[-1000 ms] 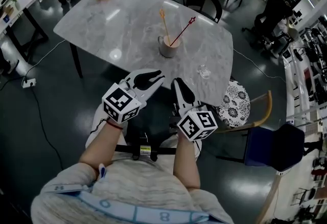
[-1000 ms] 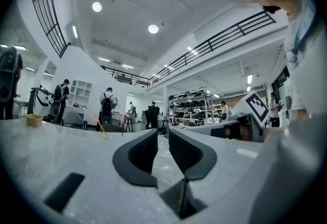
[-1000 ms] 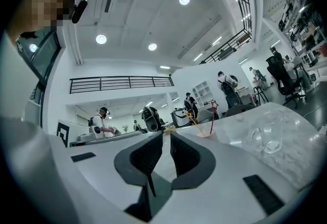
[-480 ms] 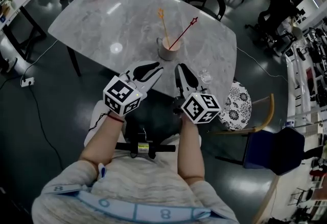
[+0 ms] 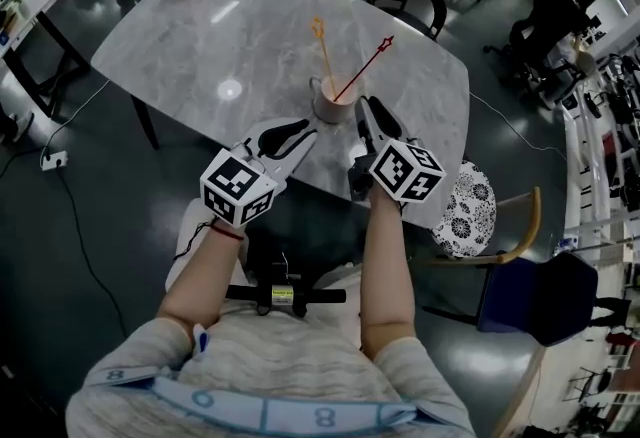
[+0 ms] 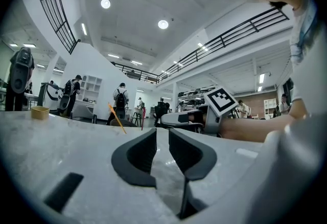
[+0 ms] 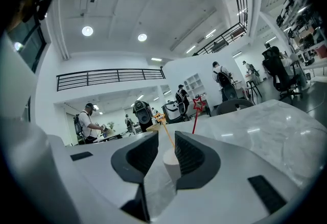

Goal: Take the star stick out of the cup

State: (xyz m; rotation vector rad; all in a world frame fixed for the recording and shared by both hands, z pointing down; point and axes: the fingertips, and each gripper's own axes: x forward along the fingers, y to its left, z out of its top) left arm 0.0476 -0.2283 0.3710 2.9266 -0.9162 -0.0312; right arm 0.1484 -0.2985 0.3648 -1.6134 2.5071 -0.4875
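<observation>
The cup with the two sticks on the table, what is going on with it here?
A person holds a gripper in each hand at the near edge of the marble table. The cup holds a red star stick and an orange stick. The right gripper points at the cup from close by, jaws apart, holding nothing. The left gripper is further back, also open and empty.

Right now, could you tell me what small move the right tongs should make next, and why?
Probably lift the open right tongs and shift them right: they frame the pale round cup, while the red star-tipped stick rises right of their gap.
</observation>
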